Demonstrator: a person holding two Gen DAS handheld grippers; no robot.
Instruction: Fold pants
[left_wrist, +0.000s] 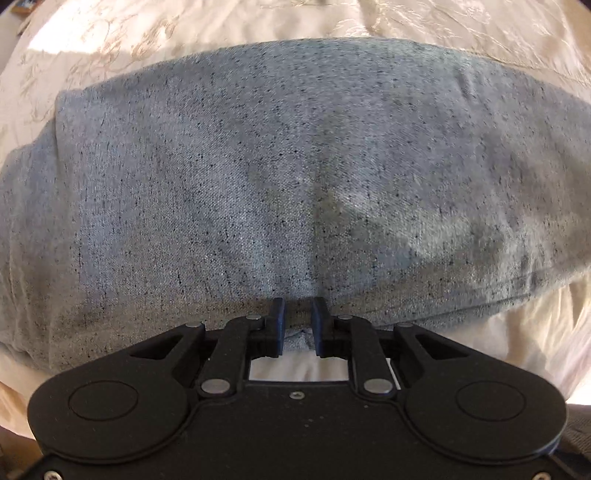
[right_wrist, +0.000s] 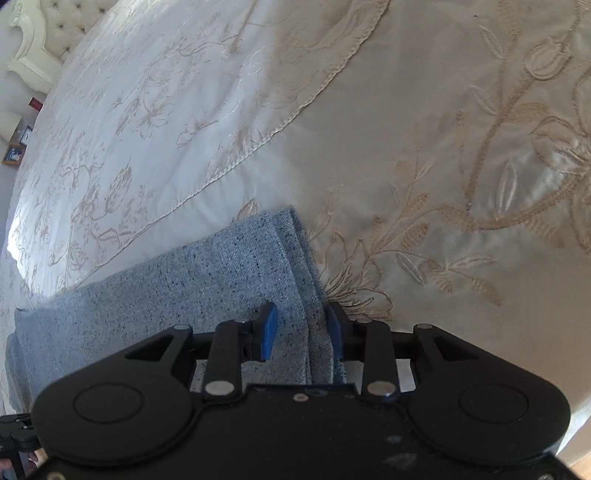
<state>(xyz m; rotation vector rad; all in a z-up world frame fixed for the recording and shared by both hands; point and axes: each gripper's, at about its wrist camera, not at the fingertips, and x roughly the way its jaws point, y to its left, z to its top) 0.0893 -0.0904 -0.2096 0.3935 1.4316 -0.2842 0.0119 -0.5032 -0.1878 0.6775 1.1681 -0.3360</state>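
The pants (left_wrist: 258, 166) are grey-blue speckled fabric, folded into a broad band across a cream bedspread (left_wrist: 461, 26). My left gripper (left_wrist: 298, 319) points down at the band's near edge. Its blue pads stand close together with a ridge of that edge pinched between them. In the right wrist view the pants (right_wrist: 184, 280) end in several stacked layers. My right gripper (right_wrist: 301, 325) straddles that stacked end with its jaws apart. The left pad (right_wrist: 269, 330) hovers over the top layer and the right pad (right_wrist: 334, 328) sits beside the layers' edge, so nothing is clamped.
The embroidered bedspread (right_wrist: 443, 129) spreads out beyond the pants, with a corded seam (right_wrist: 280, 122) running diagonally across it. A tufted headboard (right_wrist: 40, 33) and small framed pictures (right_wrist: 14, 153) stand at the far left. Black gripper parts (right_wrist: 14, 432) show at the lower left corner.
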